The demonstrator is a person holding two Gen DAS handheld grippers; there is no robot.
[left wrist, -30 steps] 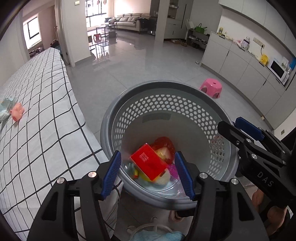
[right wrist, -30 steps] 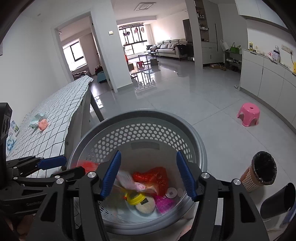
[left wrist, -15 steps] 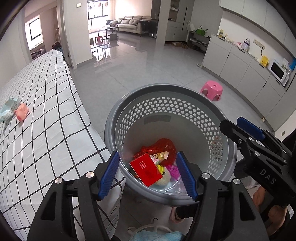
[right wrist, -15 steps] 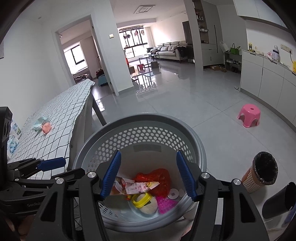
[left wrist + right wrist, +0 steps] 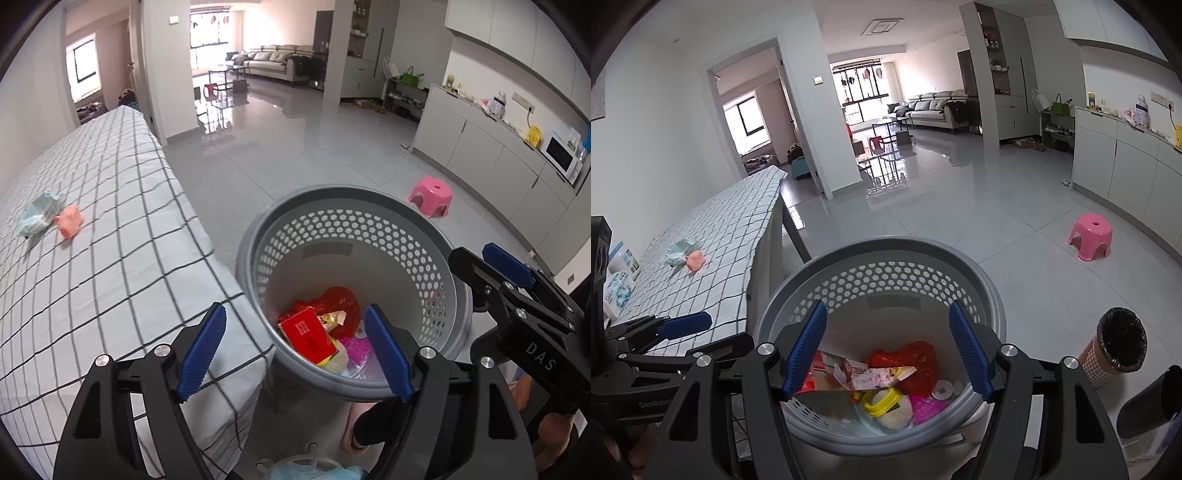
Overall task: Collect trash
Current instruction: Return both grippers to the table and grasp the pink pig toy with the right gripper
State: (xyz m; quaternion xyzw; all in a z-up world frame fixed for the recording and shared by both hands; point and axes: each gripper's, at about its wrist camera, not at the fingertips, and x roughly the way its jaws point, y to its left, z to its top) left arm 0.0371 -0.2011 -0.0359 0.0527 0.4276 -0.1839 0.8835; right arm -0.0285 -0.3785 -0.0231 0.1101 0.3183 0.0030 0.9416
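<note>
checked cloth covers the table (image 5: 110, 229), which runs off to the left of the left gripper (image 5: 295, 347); well ahead of that gripper and to its left, a pale blue wrapper (image 5: 38, 214) and a pink crumpled scrap (image 5: 70, 223) lie touching each other on the cloth. in the right wrist view the same pair sits far left (image 5: 687, 256), with a tissue pack (image 5: 618, 291) nearer the table's near end. the left gripper has its blue pads spread wide with nothing between them, one over the table's corner and the other over the rim of the grey perforated basket (image 5: 439, 266), which stands just ahead of and below both tools, right beside the table edge. inside it, a red box (image 5: 308, 334) lies on top of a red plastic bag (image 5: 341, 301), a yellow-lidded tub (image 5: 884, 400) and a pink mesh piece (image 5: 927, 406); a printed wrapper (image 5: 864, 376) lies across them. the right gripper (image 5: 886, 350) is likewise wide apart and empty, hanging over the basket's mouth. further right, a pink stool (image 5: 1089, 236) stands on the grey floor well ahead, and a bin with a black liner (image 5: 1119, 347) stands just right of the right gripper
</note>
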